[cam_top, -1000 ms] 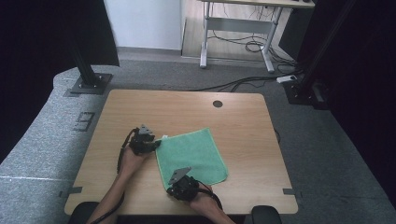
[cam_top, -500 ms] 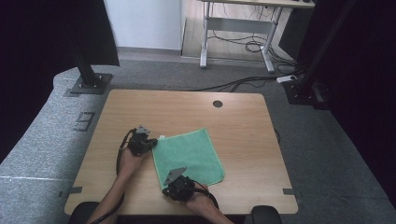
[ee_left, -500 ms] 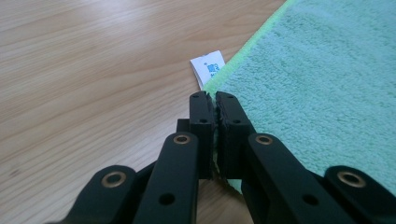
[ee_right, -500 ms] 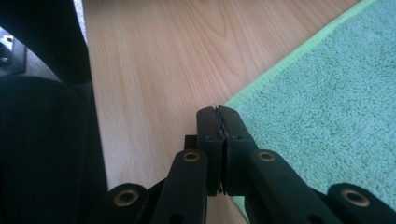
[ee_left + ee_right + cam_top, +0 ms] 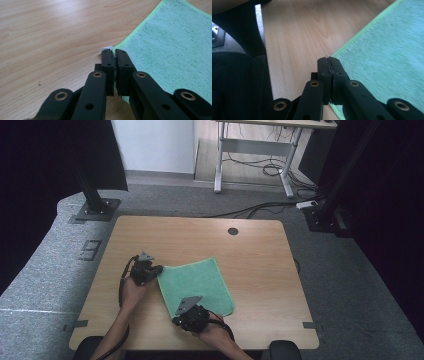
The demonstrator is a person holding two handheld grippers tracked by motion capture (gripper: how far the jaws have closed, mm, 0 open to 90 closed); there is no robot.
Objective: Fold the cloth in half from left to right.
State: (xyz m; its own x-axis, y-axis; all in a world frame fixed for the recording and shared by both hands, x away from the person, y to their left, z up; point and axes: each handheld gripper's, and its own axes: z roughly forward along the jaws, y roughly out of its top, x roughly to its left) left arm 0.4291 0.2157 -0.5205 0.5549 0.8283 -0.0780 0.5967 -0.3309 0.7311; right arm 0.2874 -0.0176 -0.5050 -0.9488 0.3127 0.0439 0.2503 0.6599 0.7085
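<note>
High view: your left gripper [image 5: 159, 269] sits at the left corner of the green cloth [image 5: 197, 282], jaws closed together on that corner; they have just been closing. Your right gripper [image 5: 181, 312] sits at the near corner of the cloth, close to the table [image 5: 250, 250] edge nearest you, jaws closed on the cloth edge. The cloth lies flat on the wooden table, turned at an angle, between the two grippers and extending away from them toward the right.

Left gripper view: your left gripper [image 5: 114, 52] has both jaws pressed together with no visible gap. The green cloth [image 5: 170, 45] edge enters between the fingertips [image 5: 107, 56], so the corner is pinched. A small white tag [image 5: 106, 48] shows just beyond the jaw tips. The rest of the cloth spreads flat to the right of the jaws.

Right gripper view: your right gripper [image 5: 328, 60] has both jaws shut tight. The cloth [image 5: 392, 50] corner meets the fingertips [image 5: 323, 66] and is pinched there. The cloth extends flat to the right; bare table [image 5: 297, 32] lies to the left.
</note>
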